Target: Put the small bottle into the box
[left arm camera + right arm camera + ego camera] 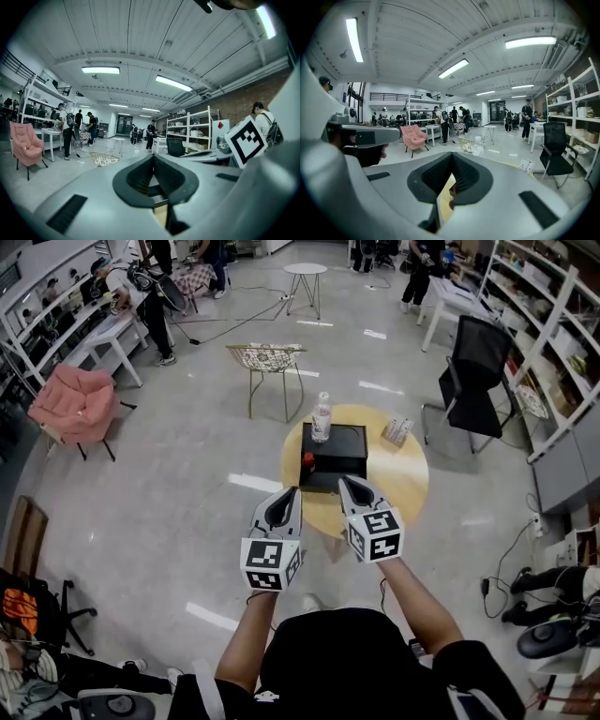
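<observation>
Looking down, we see a black box lying on a round yellow table, and we cannot tell whether it stands open or what it holds, since its top reads only as a dark surface. The small bottle, clear with a white cap, stands upright at the box's far left edge; whether it rests on the box or just behind it we cannot make out. A small red object sits at the box's left side, and a white pack lies on the table to the right of the box, apart from it. We hold both grippers near the table's near edge, short of the box: the left gripper has its jaws drawn together with nothing between them, and the right gripper is likewise closed and empty. Neither touches the bottle. Around the table spreads a glossy grey floor. A wire chair stands beyond the table, a pink armchair far to the left, a black office chair to the right, and a white side table farther back. Shelves line the right wall, and people stand in the background.
</observation>
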Demonstrator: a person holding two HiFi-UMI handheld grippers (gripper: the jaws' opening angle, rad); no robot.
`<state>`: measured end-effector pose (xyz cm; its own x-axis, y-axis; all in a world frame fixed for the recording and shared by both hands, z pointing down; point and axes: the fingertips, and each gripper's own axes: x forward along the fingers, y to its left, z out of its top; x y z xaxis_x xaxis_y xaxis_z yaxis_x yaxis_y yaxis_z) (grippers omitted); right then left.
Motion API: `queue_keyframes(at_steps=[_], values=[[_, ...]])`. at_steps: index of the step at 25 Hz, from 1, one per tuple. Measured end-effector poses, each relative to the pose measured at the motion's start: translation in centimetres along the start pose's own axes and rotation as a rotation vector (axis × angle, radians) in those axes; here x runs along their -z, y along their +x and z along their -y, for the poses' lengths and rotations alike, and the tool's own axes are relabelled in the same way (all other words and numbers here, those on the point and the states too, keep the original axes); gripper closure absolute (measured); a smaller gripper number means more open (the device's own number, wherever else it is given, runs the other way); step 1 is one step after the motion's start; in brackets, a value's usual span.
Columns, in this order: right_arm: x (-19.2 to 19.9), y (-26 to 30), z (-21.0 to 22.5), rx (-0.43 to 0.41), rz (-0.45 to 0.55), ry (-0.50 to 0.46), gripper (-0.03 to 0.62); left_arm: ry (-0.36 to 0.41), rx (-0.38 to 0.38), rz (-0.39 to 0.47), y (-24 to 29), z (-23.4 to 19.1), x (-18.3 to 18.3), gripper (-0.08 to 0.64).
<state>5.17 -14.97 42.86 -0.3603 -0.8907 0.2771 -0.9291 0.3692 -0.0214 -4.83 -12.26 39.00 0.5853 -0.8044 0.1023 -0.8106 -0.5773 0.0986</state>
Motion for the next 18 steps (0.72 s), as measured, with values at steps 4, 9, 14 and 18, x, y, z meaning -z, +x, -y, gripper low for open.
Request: queue_keyframes(at_steps=[4,9,14,18], values=[[-0.4,-1.3,1.2,-0.001,0.017,0.012,0.589,0.013,0.001,0.003,0.2,1.5,-0.4,0.549],[-0.6,-2.9,2.8,0.006,0.018,0.020,0.589,0.015,-0.006,0.001,0.4,3.4,-0.8,0.548],[-0.7,-4.7,4.3,0.009,0.024,0.026,0.589,0.015,-0.009,0.002,0.6,5.6,-0.9,0.548],[-0.6,-6.4,5.3,0.013,0.028,0.022,0.589,0.017,-0.010,0.001,0.5,7.5,-1.0,0.548]])
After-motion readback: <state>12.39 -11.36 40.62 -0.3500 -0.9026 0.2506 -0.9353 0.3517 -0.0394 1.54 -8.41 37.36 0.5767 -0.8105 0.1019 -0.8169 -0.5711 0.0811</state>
